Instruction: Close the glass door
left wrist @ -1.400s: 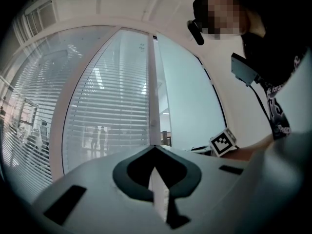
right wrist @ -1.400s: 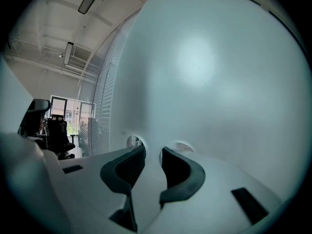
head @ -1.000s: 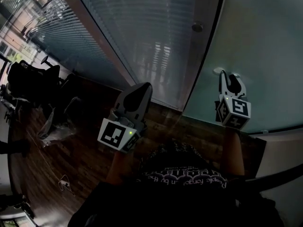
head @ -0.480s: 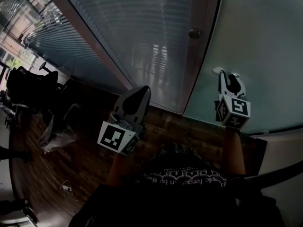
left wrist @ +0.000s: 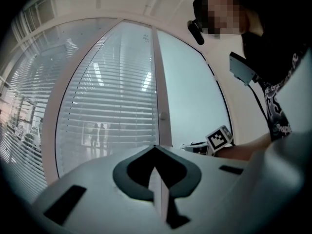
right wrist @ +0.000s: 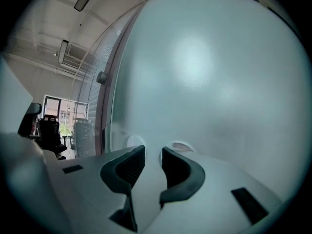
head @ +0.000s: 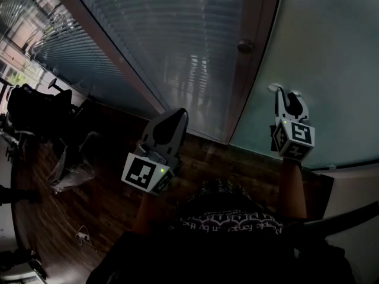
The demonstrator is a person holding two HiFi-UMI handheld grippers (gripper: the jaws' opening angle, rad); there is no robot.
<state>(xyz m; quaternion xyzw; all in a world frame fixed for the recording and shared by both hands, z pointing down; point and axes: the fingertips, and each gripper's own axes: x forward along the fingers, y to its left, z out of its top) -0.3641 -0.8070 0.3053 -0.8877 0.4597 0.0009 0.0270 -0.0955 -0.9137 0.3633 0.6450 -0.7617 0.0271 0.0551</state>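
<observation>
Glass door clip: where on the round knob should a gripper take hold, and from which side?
Take the round knob by its rim, jaws on opposite sides, coming straight on from the person's side. It stands proud of the brown vertical strip, while the frosted pane beside it looks flat, with nothing to pinch. The right gripper, jaws apart, looks the nearer one.
</observation>
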